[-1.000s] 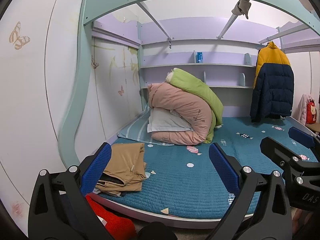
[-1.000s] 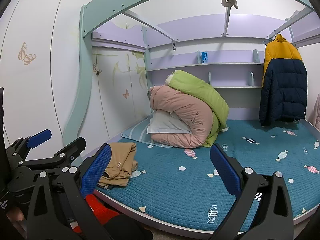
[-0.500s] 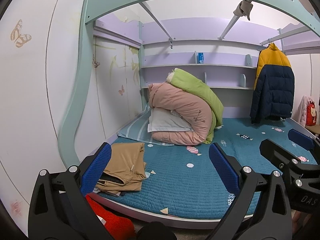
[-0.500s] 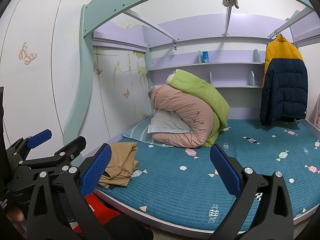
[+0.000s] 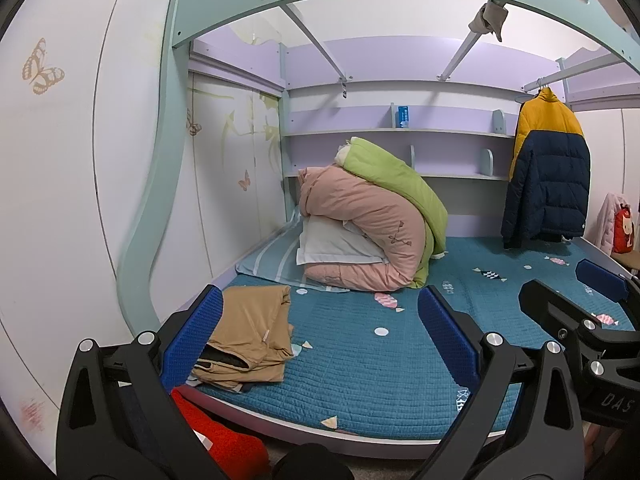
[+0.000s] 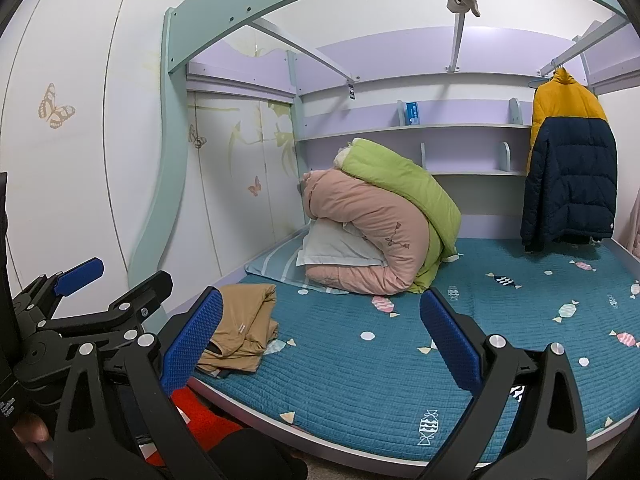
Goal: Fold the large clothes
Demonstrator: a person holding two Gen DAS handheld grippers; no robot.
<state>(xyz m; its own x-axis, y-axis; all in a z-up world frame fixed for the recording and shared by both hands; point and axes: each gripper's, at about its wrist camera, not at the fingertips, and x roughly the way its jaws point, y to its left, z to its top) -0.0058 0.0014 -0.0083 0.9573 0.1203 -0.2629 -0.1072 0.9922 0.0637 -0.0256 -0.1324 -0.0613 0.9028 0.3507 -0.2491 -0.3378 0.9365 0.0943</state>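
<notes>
A folded tan garment (image 5: 248,338) lies at the near left corner of the teal bed (image 5: 360,368); it also shows in the right wrist view (image 6: 240,328). A red garment (image 5: 224,436) lies below the bed edge, also in the right wrist view (image 6: 200,420). My left gripper (image 5: 320,340) is open and empty, held in front of the bed. My right gripper (image 6: 324,340) is open and empty, beside it. Each gripper shows at the edge of the other's view: the right one (image 5: 576,304) and the left one (image 6: 116,284).
Rolled pink and green quilts (image 5: 372,220) with a white pillow (image 5: 336,244) sit at the bed's head. A yellow and navy puffer jacket (image 5: 548,172) hangs at the right. A teal bunk frame (image 5: 152,220) and white wardrobe stand at the left.
Both views have shifted very slightly; the grippers stay open and empty and nothing on the bed has moved.
</notes>
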